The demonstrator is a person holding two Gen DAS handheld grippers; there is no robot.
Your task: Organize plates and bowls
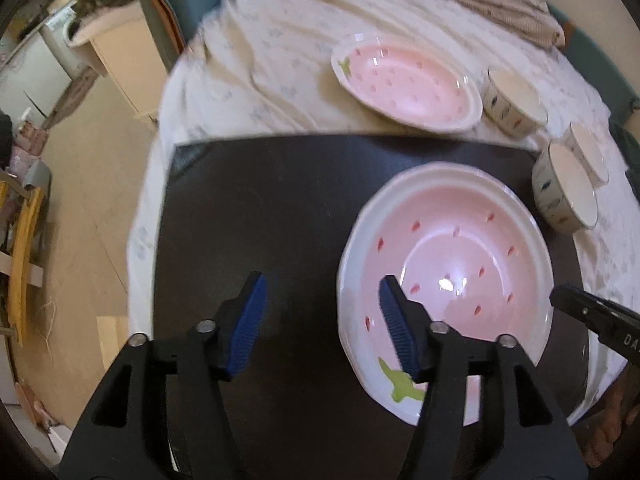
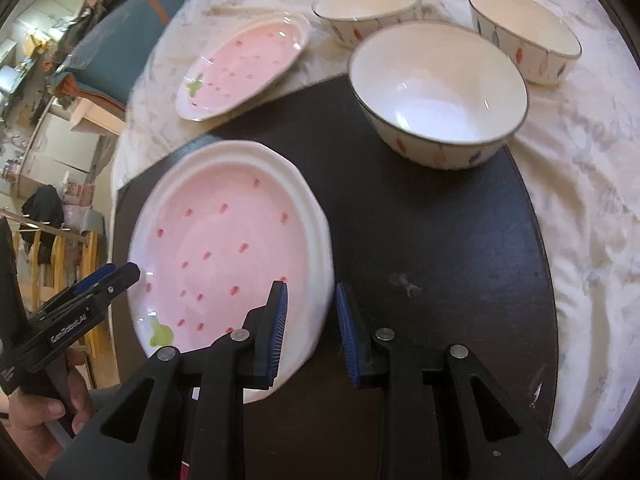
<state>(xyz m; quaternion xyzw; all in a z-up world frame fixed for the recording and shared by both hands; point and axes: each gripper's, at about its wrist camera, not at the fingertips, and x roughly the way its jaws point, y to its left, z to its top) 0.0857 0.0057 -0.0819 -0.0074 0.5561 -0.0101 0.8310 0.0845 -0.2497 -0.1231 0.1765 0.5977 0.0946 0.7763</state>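
Note:
A pink strawberry plate [image 1: 444, 264] [image 2: 224, 256] with a white rim lies on a dark board [image 1: 260, 208] [image 2: 420, 240]; a second rim shows just under it. My left gripper [image 1: 322, 288] [image 2: 120, 274] is open, one pad over the plate's left rim and the other over the board. My right gripper [image 2: 311, 294] [image 1: 560, 296] stands narrowly open astride the plate's right rim, its pads not pressing on it. Another pink plate [image 1: 408, 84] [image 2: 244, 64] rests on the cloth behind. One white bowl [image 2: 440, 96] [image 1: 564, 188] sits at the board's far corner.
Two more white bowls [image 2: 368, 4] [image 2: 524, 36] stand on the pale patterned cloth [image 1: 260, 60] beyond the board. A folded brown fabric [image 1: 500, 0] lies at the back. The cloth drops off at the left, with floor and furniture [image 1: 120, 56] beyond. A hand [image 2: 40, 412] holds the left gripper.

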